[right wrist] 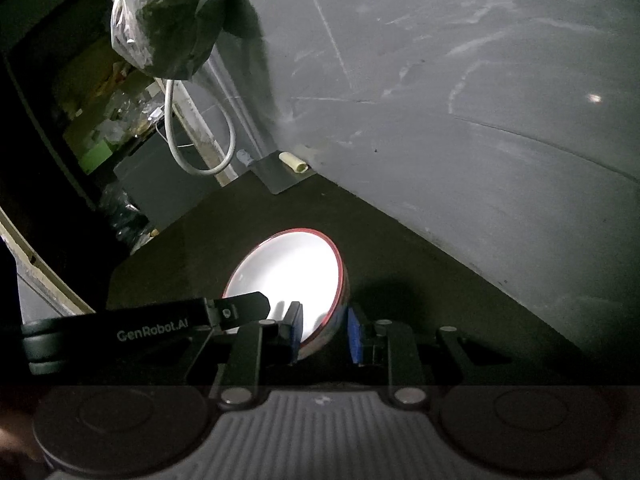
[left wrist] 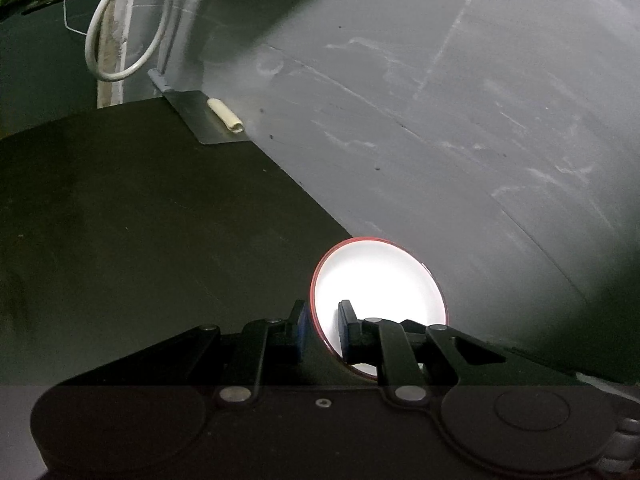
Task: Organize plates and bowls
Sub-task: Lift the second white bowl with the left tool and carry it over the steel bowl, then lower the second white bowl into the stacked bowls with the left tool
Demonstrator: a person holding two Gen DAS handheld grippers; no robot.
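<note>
A white bowl with a red rim is held tilted over the dark table top, close to the grey wall. My left gripper is shut on its rim, one blue pad inside the bowl and one outside. In the right wrist view the same bowl shows a doubled red edge on its right side. There my right gripper is shut on the near rim. The left gripper's black finger reaches over the bowl's left edge. The bowl's shadow falls on the table.
A metal bracket with a small cream roll sits in the table's far corner by the wall. A white cable loop hangs beyond it. A plastic bag hangs above cluttered shelves to the left.
</note>
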